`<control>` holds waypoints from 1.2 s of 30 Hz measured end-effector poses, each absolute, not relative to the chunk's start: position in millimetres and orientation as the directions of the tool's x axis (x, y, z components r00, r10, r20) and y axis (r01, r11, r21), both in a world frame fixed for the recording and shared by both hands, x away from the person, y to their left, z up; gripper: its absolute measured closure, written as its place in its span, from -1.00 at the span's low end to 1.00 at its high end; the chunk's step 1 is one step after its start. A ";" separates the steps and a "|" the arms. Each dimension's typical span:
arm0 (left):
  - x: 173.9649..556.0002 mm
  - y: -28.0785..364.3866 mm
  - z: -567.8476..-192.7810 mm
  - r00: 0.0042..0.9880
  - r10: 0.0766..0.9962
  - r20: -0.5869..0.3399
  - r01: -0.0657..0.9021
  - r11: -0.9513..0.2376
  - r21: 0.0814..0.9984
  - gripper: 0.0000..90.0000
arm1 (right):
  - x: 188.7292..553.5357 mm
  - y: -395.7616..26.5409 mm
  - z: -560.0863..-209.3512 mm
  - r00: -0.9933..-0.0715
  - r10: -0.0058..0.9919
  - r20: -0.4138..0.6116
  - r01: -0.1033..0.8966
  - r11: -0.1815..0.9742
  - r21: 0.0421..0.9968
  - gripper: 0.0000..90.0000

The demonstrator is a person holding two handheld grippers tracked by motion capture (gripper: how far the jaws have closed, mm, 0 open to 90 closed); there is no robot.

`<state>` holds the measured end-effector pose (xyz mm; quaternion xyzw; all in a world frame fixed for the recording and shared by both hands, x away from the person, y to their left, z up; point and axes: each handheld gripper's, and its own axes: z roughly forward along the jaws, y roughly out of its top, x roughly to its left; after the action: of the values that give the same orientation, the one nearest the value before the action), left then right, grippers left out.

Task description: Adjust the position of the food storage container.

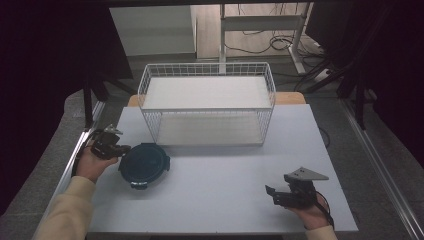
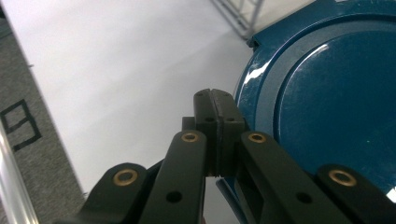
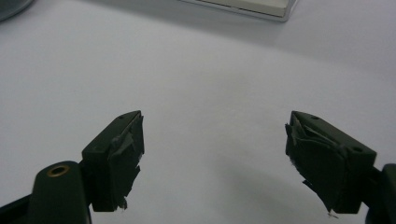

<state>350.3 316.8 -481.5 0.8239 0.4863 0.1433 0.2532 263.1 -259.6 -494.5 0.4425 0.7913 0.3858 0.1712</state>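
Right claw [image 1: 274, 194]: held open and empty over the near bench [image 1: 220, 200]. Left claw [image 2: 215, 109]: closed, nothing gripped, set just beside the rim of the blue round lid [image 1: 144, 164] at mid-left. Wire basket [image 1: 207, 102]: positioned beyond. Risk noted: the lid could be skidded by the closed tips.

The round dark-blue lid [image 2: 327, 107] looks like glossy, smooth plastic with bright highlights along its rim. The counter [image 1: 215, 185] is matt, smooth and pale. The basket [image 1: 207, 70] at the far side is thin white-coated wire. The right gripper [image 3: 212, 158] has matt black plastic jaws with rough, frayed tape pads.
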 end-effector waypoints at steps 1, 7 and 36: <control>349.7 314.2 -481.4 0.491 0.871 -0.011 0.727 -0.403 0.556 1.00 | 263.1 -259.5 -494.5 -0.550 0.832 0.070 0.568 0.311 0.762 -0.57; 346.7 297.4 -480.7 0.526 0.851 -0.015 0.711 -0.430 0.556 1.00 | 263.1 -259.5 -494.5 -0.549 0.833 0.070 0.569 0.311 0.761 -0.57; 325.7 302.5 -482.9 0.487 0.872 -0.043 0.729 -0.379 0.571 1.00 | 262.6 -262.9 -493.5 -0.537 0.841 0.071 0.570 0.300 0.765 -0.57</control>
<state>325.7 302.5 -482.9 0.8194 0.4884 0.1337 0.2685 262.6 -262.9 -493.5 0.4482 0.7869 0.3864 0.1751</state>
